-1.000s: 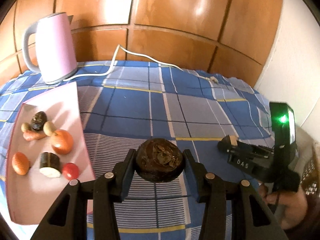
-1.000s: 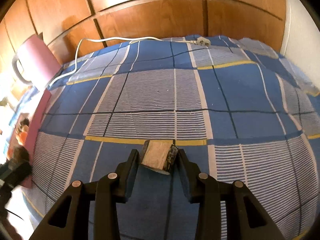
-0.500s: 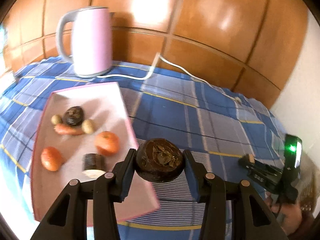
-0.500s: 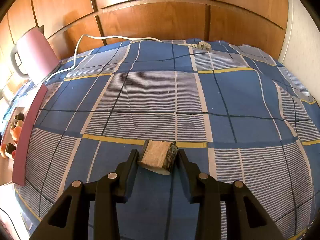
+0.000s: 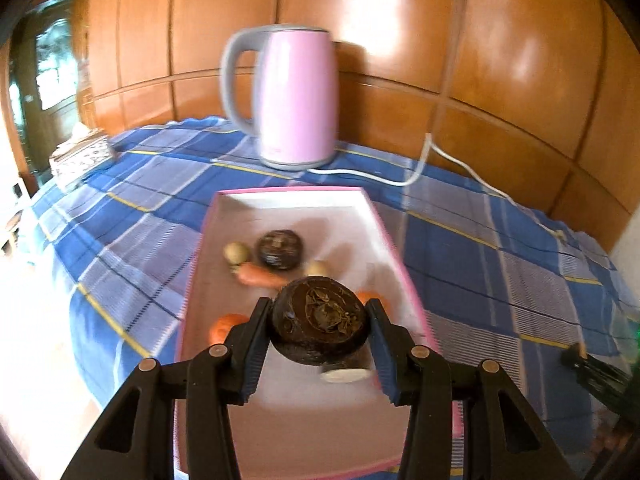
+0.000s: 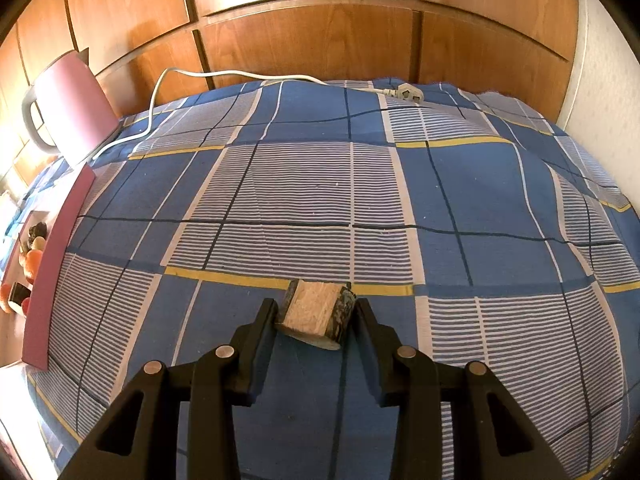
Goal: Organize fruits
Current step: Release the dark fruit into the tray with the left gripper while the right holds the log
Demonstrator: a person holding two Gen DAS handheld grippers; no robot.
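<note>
We seem to be in a home, likely a bedroom or living room. A soft, bulging surface covered with a blue checked cotton cloth with white stripes and yellow lines [image 6: 360, 184] fills the near scene. At the far side we see glossy brown wooden wall panels [image 5: 400, 40]. A pink electric kettle with a grey handle [image 5: 294, 96] stands at the far edge, its white power cord with a plug [image 6: 406, 92] trailing to the right. A pink-rimmed rectangular tray [image 5: 394, 256] of fruit and vegetable pieces lies nearer. At far left we see a patterned tissue box [image 5: 80, 154].
</note>
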